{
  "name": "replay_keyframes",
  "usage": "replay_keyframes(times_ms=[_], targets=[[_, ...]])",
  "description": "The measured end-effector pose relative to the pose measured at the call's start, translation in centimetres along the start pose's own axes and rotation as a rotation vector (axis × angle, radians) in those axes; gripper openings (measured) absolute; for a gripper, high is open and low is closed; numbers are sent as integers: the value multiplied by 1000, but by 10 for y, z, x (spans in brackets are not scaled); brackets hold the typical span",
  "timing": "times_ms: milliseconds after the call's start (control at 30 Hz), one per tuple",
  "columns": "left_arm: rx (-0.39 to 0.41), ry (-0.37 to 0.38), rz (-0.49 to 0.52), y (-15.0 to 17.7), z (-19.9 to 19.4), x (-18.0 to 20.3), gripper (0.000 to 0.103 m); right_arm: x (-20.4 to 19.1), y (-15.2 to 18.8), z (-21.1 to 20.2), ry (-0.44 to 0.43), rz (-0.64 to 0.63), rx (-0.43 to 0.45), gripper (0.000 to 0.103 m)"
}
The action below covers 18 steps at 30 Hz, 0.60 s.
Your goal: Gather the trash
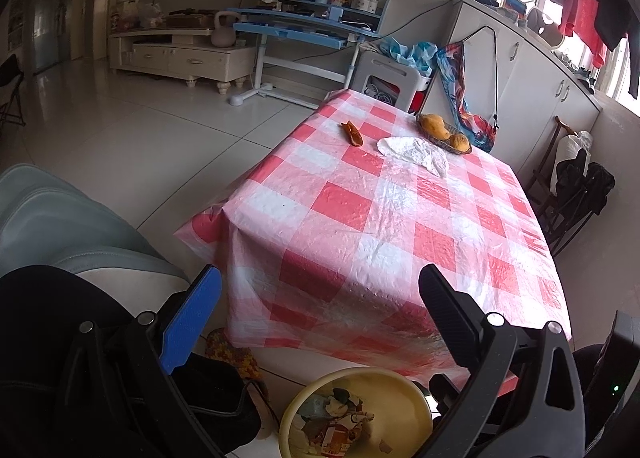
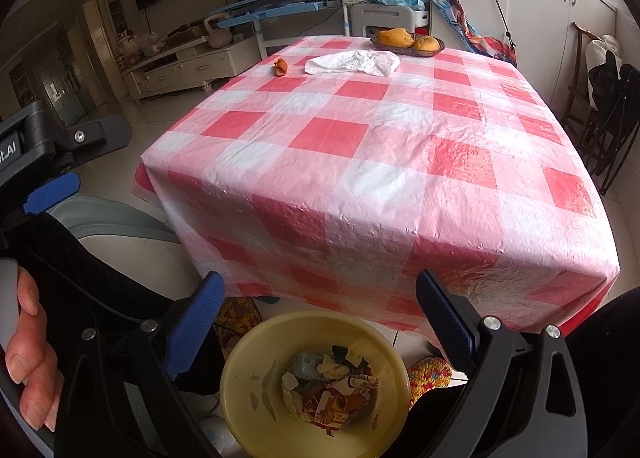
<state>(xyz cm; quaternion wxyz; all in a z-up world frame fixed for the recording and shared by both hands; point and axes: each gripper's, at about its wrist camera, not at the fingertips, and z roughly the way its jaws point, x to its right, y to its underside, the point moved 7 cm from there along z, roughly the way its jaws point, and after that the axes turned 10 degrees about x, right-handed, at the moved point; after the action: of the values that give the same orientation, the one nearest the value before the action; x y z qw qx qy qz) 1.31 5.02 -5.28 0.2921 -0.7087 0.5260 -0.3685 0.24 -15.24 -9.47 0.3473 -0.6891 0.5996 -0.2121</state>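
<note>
Pink and white squares cover the table, which sits right in front of both tools. Both tools are down low by the near edge. The left gripper is wide open and holds nothing. The right gripper is wide open too, and it is empty.

Trash left to pick up is far ahead, near the back of the table. An orange peel lies ahead and a bit to the left. A white crumpled bag lies just beside it, to the right. Both are well apart from the tools.

What could go wrong? The bag is thin and floppy, so the fingers may pinch the tablecloth with it and drag the cloth. The bag also lies very near the fruit basket, so a long reach could bump it. The mangoes inside it are food, not trash.

Right under the tools, on the floor, is a yellow bin. It holds torn paper scraps and wrappers, and has lots of room
</note>
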Motion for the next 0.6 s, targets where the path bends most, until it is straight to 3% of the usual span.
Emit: replay_keyframes(times_ms=[600], targets=[[-1,17,-42,-6,2,-2,96,-8,7,11,42,-93,-35,93]])
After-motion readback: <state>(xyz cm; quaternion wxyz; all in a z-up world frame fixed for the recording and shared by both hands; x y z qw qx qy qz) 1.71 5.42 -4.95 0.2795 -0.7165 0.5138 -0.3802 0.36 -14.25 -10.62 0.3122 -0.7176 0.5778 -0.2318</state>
